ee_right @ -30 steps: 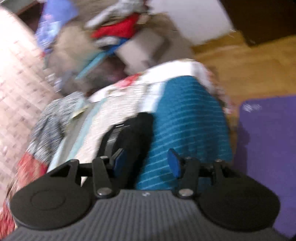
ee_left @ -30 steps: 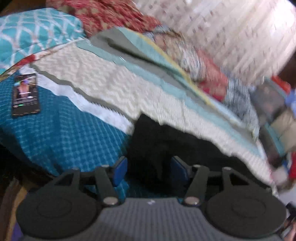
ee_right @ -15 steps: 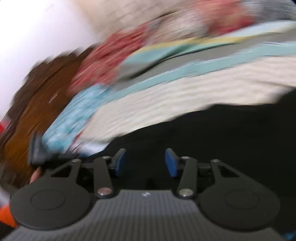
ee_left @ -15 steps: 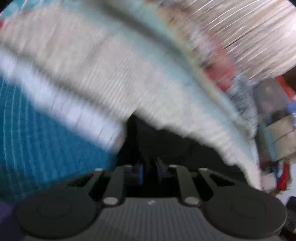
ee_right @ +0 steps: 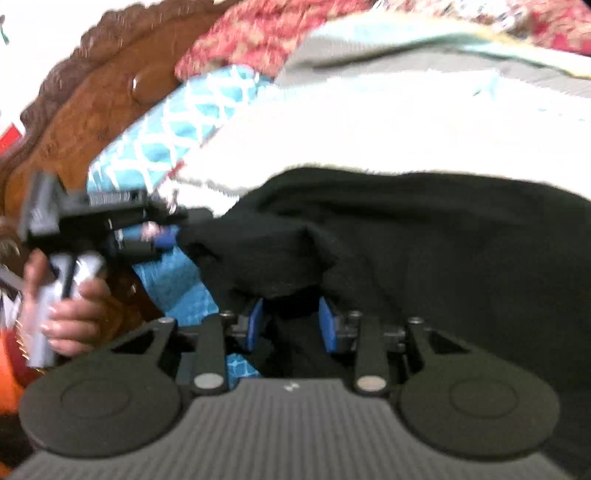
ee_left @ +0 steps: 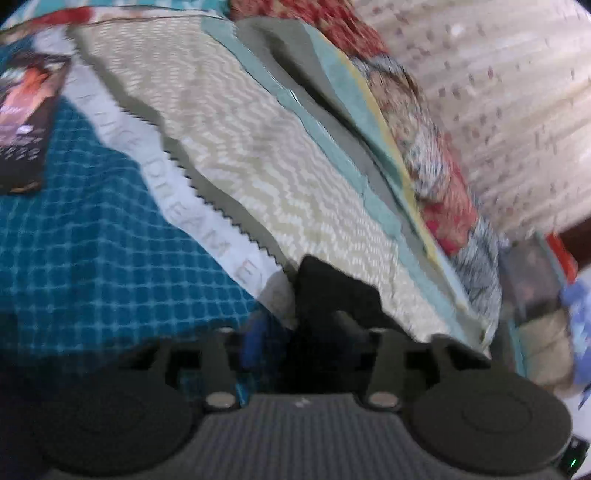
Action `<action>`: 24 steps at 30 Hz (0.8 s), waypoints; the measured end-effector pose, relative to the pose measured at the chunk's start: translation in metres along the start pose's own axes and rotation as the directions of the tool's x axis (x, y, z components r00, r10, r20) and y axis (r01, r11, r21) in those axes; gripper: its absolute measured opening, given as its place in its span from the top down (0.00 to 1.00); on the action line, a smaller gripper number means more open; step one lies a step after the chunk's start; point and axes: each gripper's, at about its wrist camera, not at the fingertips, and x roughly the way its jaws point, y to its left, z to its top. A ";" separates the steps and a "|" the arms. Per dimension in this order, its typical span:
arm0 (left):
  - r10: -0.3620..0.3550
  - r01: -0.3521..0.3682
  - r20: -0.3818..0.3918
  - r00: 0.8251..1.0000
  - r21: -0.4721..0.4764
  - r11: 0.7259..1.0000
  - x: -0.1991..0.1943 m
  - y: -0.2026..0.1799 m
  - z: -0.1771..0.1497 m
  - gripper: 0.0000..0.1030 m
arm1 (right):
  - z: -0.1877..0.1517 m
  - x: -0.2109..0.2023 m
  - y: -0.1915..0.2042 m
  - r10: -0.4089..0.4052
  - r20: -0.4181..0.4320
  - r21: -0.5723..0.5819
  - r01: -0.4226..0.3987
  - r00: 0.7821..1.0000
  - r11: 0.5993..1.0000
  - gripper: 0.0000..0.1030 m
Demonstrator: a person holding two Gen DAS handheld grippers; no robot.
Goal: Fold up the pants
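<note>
The black pants lie on the bed, spread wide in the right wrist view. My right gripper has its blue pads either side of a bunched fold of the pants, with a gap still between them. My left gripper holds a raised edge of the pants; one blue pad shows, the other is hidden by cloth. The left gripper also shows in the right wrist view, pinching the pants' left edge, held by a hand.
The bed has a teal checked cover and a cream zigzag blanket. A phone lies at the left on the teal cover. A carved wooden headboard and patterned pillows stand behind. Clutter sits beyond the bed's far end.
My left gripper closed on the pants' edge and lifted it. My right gripper swung round from the bed's end to face the headboard and moved onto the pants, its pads narrowing around a fold.
</note>
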 end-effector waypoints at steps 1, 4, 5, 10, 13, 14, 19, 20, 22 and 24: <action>-0.007 0.007 0.018 1.000 -0.021 1.000 -0.003 0.002 0.001 0.44 | -0.002 -0.009 -0.002 -0.006 0.032 0.019 0.005 0.999 1.000 0.61; -0.034 0.033 -0.009 0.999 -0.029 0.999 0.006 -0.006 0.002 0.39 | -0.004 -0.032 -0.016 -0.023 0.112 0.066 0.015 0.993 0.998 0.54; -0.037 0.036 -0.029 0.999 -0.015 0.999 0.010 -0.011 0.000 0.39 | 0.000 -0.032 -0.016 -0.035 0.124 0.067 0.027 0.992 0.997 0.54; 0.057 -0.045 -0.045 0.997 0.221 0.974 0.012 -0.055 -0.029 0.69 | 0.002 -0.012 0.001 0.043 0.107 0.063 -0.050 0.993 0.997 0.65; 0.153 -0.138 -0.024 0.988 0.316 0.939 0.005 -0.064 -0.043 0.67 | -0.017 -0.001 -0.006 0.090 -0.070 0.063 -0.086 0.993 0.994 0.80; 0.172 -0.150 -0.037 0.984 0.331 0.932 0.002 -0.063 -0.047 0.67 | -0.029 0.013 -0.003 0.074 -0.160 0.041 -0.068 0.984 0.997 0.86; 0.249 -0.212 -0.038 0.968 0.413 0.886 -0.020 -0.068 -0.057 0.65 | -0.056 0.005 -0.025 0.131 -0.127 0.147 -0.112 0.983 0.983 0.89; 0.236 -0.207 -0.023 0.972 0.397 0.894 -0.028 -0.070 -0.050 0.65 | -0.058 0.003 -0.028 0.144 -0.115 0.162 -0.124 0.983 0.979 0.89; 0.190 -0.193 0.044 0.981 0.338 0.921 -0.047 -0.077 -0.029 0.64 | -0.061 -0.005 -0.027 0.167 -0.082 0.168 -0.151 0.983 0.974 0.86; 0.140 -0.162 0.089 0.986 0.317 0.934 -0.056 -0.090 -0.015 0.64 | -0.063 -0.022 -0.029 0.186 -0.032 0.171 -0.178 0.982 0.969 0.83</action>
